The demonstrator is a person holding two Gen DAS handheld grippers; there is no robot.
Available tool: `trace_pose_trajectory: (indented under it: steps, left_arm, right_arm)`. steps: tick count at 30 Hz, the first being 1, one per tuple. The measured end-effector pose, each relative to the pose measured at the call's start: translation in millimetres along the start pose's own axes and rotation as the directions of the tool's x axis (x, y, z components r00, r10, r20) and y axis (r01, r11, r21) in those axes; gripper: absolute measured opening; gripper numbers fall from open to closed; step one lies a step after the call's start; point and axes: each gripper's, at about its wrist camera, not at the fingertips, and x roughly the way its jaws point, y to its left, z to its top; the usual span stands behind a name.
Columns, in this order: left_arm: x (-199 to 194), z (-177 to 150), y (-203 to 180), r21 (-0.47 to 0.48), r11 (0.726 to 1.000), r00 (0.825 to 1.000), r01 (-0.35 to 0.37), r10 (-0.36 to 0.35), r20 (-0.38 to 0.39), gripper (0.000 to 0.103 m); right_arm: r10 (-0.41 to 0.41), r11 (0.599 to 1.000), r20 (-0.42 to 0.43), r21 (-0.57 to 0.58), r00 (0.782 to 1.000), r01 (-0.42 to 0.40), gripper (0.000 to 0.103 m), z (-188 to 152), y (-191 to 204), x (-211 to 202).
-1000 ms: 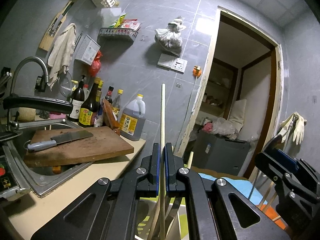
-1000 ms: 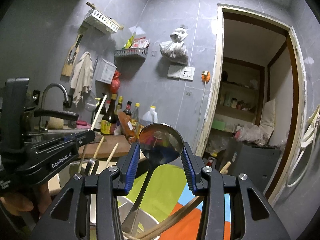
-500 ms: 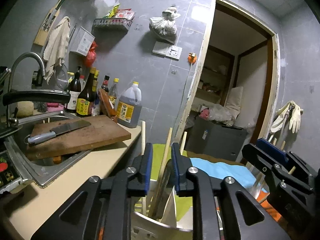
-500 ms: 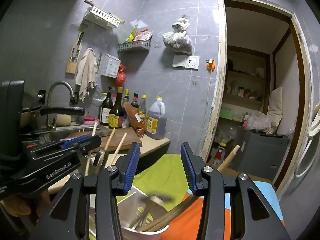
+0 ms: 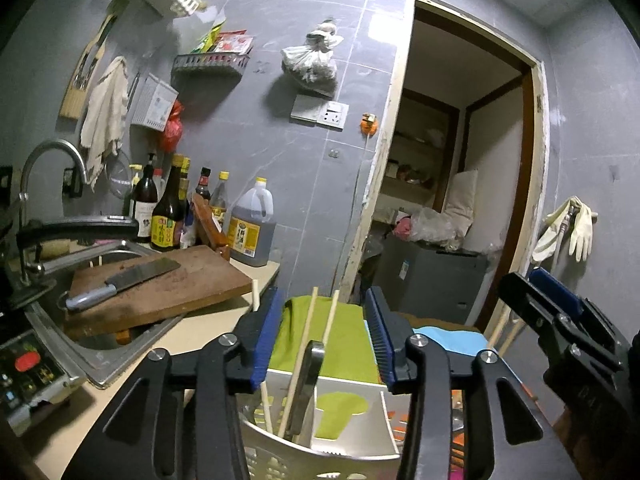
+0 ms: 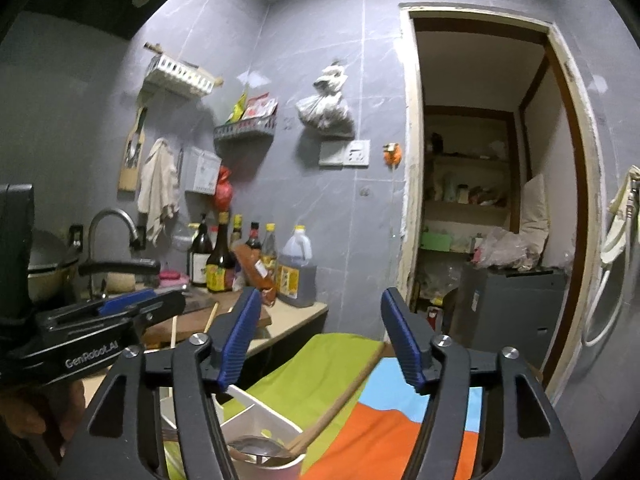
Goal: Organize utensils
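Released chopsticks (image 5: 308, 332) now stand in the holder (image 5: 360, 396) (ladle too); left gripper (image 5: 322, 336) and right gripper (image 6: 320, 336) opening, empty.

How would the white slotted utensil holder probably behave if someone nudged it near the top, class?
The white slotted utensil holder looks like thin perforated plastic, so it is probably light. Long chopsticks and a dark handle lean out above its rim, likely making it top-heavy and apt to tip. It seems to stand on a cloth, which may slide or bunch.

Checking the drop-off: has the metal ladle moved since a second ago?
Yes. The ladle has dropped from between the right gripper fingers, opposite the oil jug, into the cup.
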Motion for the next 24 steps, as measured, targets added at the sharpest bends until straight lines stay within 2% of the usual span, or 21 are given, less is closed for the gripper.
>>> trace_pose_trajectory:
  steps: [3, 5, 15, 24]
  left_arm:
    - [-4.3, 4.0, -8.6, 0.021, 1.0, 1.0, -0.001, 0.001, -0.008, 0.041]
    - [-6.6, 5.0, -12.9, 0.033, 0.999, 1.0, -0.002, 0.002, -0.012, 0.046]
    - [-21.4, 7.6, -28.8, 0.063, 0.998, 1.0, 0.014, -0.012, -0.023, 0.06]
    - [-36.6, 2.4, -42.0, 0.084, 0.996, 0.999, 0.037, -0.034, -0.041, 0.077]
  right_arm:
    - [-0.015, 1.0, 0.008, 0.017, 1.0, 0.015, 0.066, 3.4, -5.9, -6.5]
    - [-0.031, 0.999, 0.01, 0.024, 0.999, 0.031, 0.072, 4.7, -9.7, -11.3]
    - [-0.096, 0.993, 0.009, 0.065, 0.995, 0.095, 0.086, 6.0, -30.8, -39.3]
    - [-0.14, 0.986, -0.009, 0.094, 0.99, 0.141, 0.099, 3.3, -48.3, -72.1]
